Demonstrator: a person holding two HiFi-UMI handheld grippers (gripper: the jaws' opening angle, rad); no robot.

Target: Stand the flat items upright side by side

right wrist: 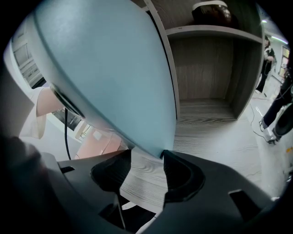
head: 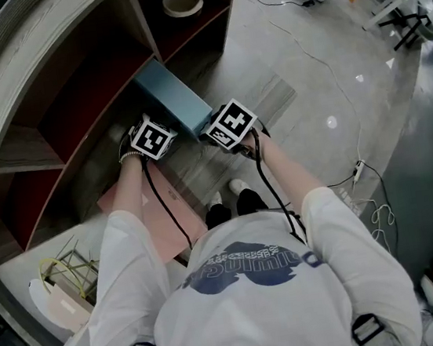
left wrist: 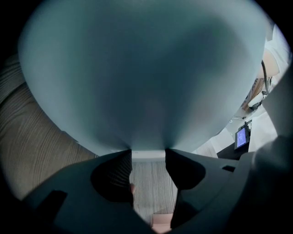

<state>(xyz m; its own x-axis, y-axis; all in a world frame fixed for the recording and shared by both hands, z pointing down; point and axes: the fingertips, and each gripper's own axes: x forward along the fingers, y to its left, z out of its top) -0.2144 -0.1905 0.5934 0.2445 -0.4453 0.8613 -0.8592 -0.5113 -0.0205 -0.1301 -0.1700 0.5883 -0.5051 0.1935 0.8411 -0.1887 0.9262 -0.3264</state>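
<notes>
A flat light-blue box [head: 171, 95] stands on its long edge on the wooden floor of the low shelf unit [head: 74, 116]. Both grippers hold its near end. My left gripper [head: 161, 128] is shut on the box's lower edge [left wrist: 148, 154]; the box fills that view. My right gripper [head: 216, 125] is shut on the box's near corner [right wrist: 158, 148]. A pink flat item [head: 165, 206] lies flat on the floor behind the grippers, near the person's feet, and shows as a pink patch [right wrist: 98, 146] in the right gripper view.
An open shelf compartment [right wrist: 206, 77] lies right of the box. A roll of tape [head: 182, 2] sits in the far compartment. A wire basket [head: 68, 275] stands at the lower left. Cables [head: 330, 74] trail over the grey floor on the right.
</notes>
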